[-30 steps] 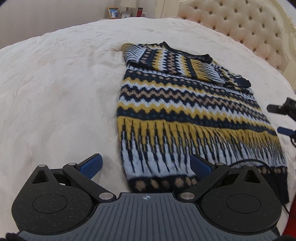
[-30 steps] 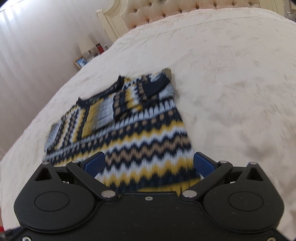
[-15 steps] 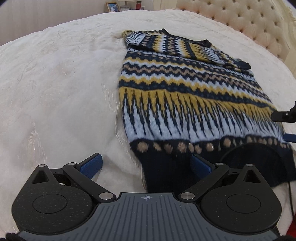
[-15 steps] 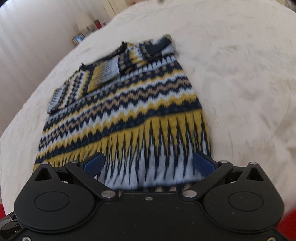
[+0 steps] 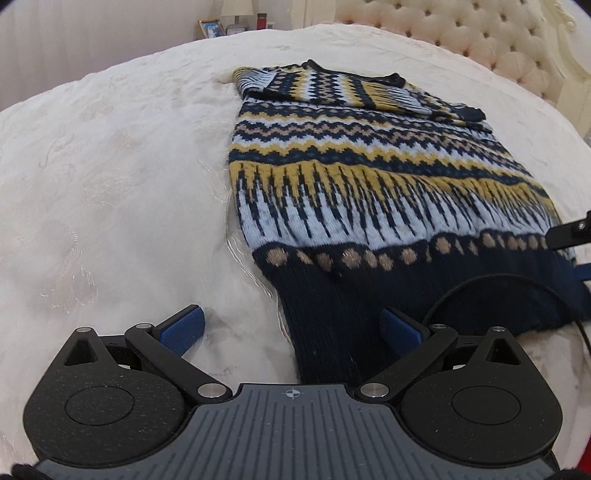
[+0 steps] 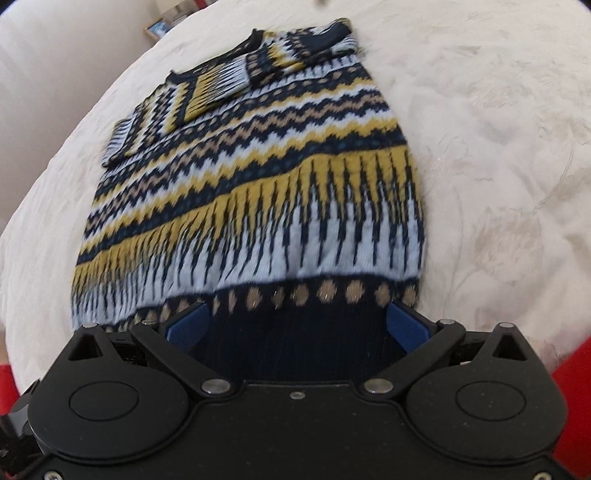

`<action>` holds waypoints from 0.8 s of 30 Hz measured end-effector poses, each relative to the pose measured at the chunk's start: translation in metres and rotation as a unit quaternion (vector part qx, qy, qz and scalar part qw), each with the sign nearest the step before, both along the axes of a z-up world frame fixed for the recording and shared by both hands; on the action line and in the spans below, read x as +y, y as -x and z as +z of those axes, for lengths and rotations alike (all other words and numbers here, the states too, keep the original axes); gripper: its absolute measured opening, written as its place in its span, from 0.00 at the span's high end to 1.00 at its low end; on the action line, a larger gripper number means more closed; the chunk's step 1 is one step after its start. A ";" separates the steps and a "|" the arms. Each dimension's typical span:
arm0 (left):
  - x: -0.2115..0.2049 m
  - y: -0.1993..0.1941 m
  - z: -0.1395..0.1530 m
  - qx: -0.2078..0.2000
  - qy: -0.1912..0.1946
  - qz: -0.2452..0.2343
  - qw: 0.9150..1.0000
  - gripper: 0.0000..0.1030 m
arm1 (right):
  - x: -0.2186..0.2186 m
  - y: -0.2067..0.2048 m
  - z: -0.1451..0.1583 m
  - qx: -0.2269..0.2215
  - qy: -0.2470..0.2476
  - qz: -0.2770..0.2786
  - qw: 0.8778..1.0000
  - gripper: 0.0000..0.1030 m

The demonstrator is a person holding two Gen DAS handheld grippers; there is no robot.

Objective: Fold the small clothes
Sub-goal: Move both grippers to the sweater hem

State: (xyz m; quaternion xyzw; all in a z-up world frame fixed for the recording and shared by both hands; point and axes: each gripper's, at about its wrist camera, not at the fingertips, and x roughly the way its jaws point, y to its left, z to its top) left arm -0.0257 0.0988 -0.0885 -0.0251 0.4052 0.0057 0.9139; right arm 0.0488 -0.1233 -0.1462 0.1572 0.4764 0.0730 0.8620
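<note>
Soft, limp navy-yellow-white patterned knit sweater (image 5: pixel 369 177): grip ribbed navy hem (image 6: pixel 303 332) corners. Left gripper (image 5: pixel 291 328), right gripper (image 6: pixel 297 325): spread wide, holding nothing.

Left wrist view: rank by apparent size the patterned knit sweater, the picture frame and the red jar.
1. Navy, yellow and white patterned knit sweater: largest by far.
2. Gold-edged picture frame.
3. Red jar, slightly smaller.
Frame and jar sit far back, so true sizes are unsure.
</note>
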 end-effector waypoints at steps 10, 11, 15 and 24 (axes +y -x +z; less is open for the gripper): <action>-0.001 0.004 -0.003 -0.011 -0.004 -0.009 1.000 0.00 | -0.027 0.002 0.003 0.027 0.003 -0.022 0.999 0.01; -0.001 0.004 -0.003 -0.011 -0.004 -0.009 1.000 0.00 | -0.024 0.000 0.001 0.033 0.010 -0.019 0.999 0.01; 0.000 0.004 -0.003 -0.009 0.000 -0.009 1.000 0.00 | -0.017 -0.009 -0.008 0.064 0.024 0.011 0.998 0.00; 0.002 0.002 0.004 -0.008 0.033 -0.013 0.999 0.02 | -0.029 -0.011 -0.015 0.077 -0.033 0.003 0.996 0.01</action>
